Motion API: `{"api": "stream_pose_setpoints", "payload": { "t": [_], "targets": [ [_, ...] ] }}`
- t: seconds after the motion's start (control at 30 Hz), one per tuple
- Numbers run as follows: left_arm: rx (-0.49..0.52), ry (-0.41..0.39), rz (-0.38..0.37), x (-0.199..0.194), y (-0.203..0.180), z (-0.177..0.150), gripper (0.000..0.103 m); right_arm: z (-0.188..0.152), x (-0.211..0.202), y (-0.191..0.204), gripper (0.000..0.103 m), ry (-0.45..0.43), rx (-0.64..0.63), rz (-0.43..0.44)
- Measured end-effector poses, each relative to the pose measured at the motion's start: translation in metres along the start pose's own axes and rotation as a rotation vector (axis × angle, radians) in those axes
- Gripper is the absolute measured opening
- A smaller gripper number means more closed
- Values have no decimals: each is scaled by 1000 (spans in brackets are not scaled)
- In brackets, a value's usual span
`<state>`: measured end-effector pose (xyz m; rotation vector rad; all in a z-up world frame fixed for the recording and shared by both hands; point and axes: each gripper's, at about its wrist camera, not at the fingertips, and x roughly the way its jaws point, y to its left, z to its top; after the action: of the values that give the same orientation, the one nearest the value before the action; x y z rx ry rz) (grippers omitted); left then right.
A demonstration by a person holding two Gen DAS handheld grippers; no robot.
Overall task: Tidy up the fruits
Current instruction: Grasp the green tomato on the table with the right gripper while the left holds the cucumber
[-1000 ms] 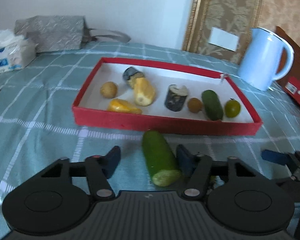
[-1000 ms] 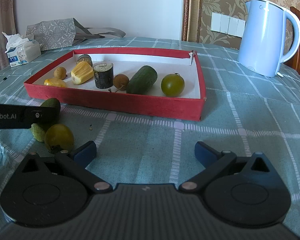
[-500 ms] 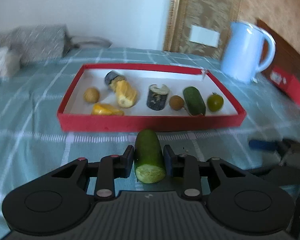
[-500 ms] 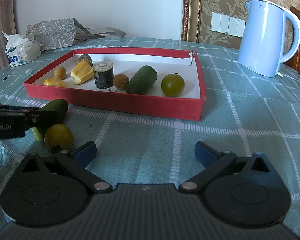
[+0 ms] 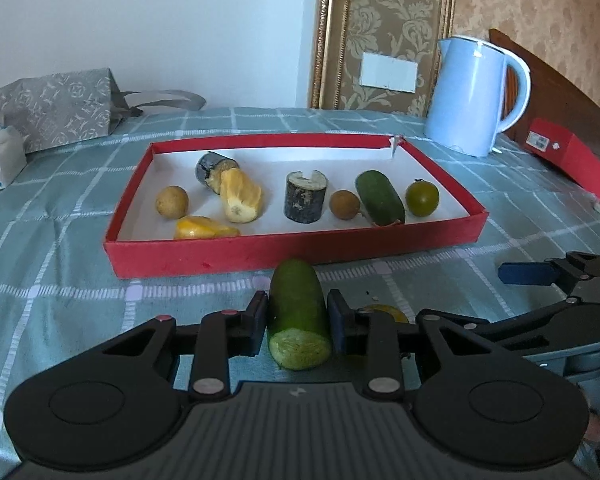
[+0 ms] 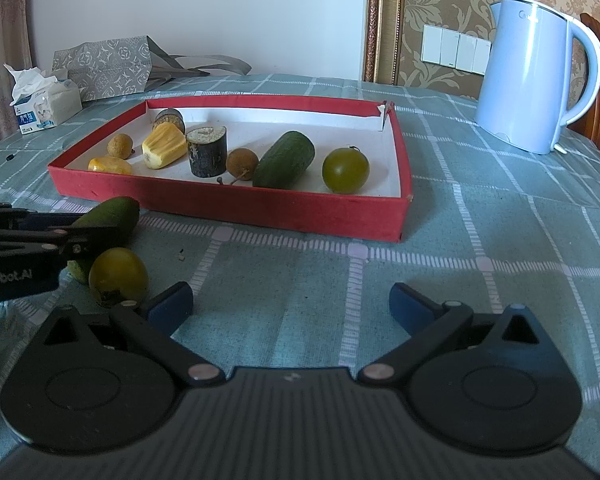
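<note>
The left gripper (image 5: pixel 298 322) had its 2 fingers pressed against the sides of a cut cucumber piece (image 5: pixel 298 316), pale cut end facing the camera and rounded end pointing at 12 o'clock toward the red tray (image 5: pixel 300 252). From the right wrist view the same cucumber piece (image 6: pixel 108 220) sat just in front of the tray's (image 6: pixel 228 202) near wall, tilted, with the left gripper (image 6: pixel 66 240) reaching in from 9 o'clock; whether it touched the checked tablecloth (image 6: pixel 480 240) could not be told.

The right gripper (image 6: pixel 290 300) was spread wide and held nothing, with only tablecloth between its blue fingertips (image 6: pixel 172 300). A yellow round fruit (image 6: pixel 118 276) lay on the cloth at 10 o'clock from that gripper, just beside its left fingertip and close to the cucumber piece.

Inside the tray lay a whole cucumber (image 6: pixel 284 160), a green round fruit (image 6: pixel 346 170) at its 3 o'clock, a dark cut stump (image 6: pixel 207 152), 2 small brown fruits (image 6: pixel 242 162), and yellow pieces (image 6: pixel 164 150) toward the left end.

A pale blue kettle (image 6: pixel 536 76) stood well apart at 2 o'clock from the tray, and a tissue box (image 6: pixel 44 104) and a grey bag (image 6: pixel 104 66) sat at 10 o'clock.
</note>
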<state>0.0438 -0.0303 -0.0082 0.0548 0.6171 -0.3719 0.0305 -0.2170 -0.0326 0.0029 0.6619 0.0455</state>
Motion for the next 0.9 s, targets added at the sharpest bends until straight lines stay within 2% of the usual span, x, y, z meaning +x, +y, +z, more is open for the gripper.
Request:
{"api": "stream_pose_setpoints", "payload": {
  "t": [0.1,0.2,0.23,0.3,0.4,0.7,0.77,0.9],
  "targets": [
    [29,-30,55,-3,2,-2,31,0,0,0,103,0,0,0],
    [-16,-51,47,-7,18,-2,31,0,-1,-2,103,-8,4,13],
    [-37,-57,36,-7,23,-2,31,0,-2,-3,96,-15,10,26],
    [-70,-57,20,-7,32,-3,31,0,-5,0,91,-28,-14,78],
    [-66,-55,34,-7,34,-4,31,-3,-10,12,86,-46,-82,124],
    [-83,-68,61,-16,46,-10,31,-6,-32,33,84,-135,-189,260],
    [-103,-64,67,-16,50,-10,31,-7,-33,37,78,-137,-209,301],
    [-119,-59,67,-16,53,-10,31,-7,-37,52,75,-151,-258,354]
  ]
}}
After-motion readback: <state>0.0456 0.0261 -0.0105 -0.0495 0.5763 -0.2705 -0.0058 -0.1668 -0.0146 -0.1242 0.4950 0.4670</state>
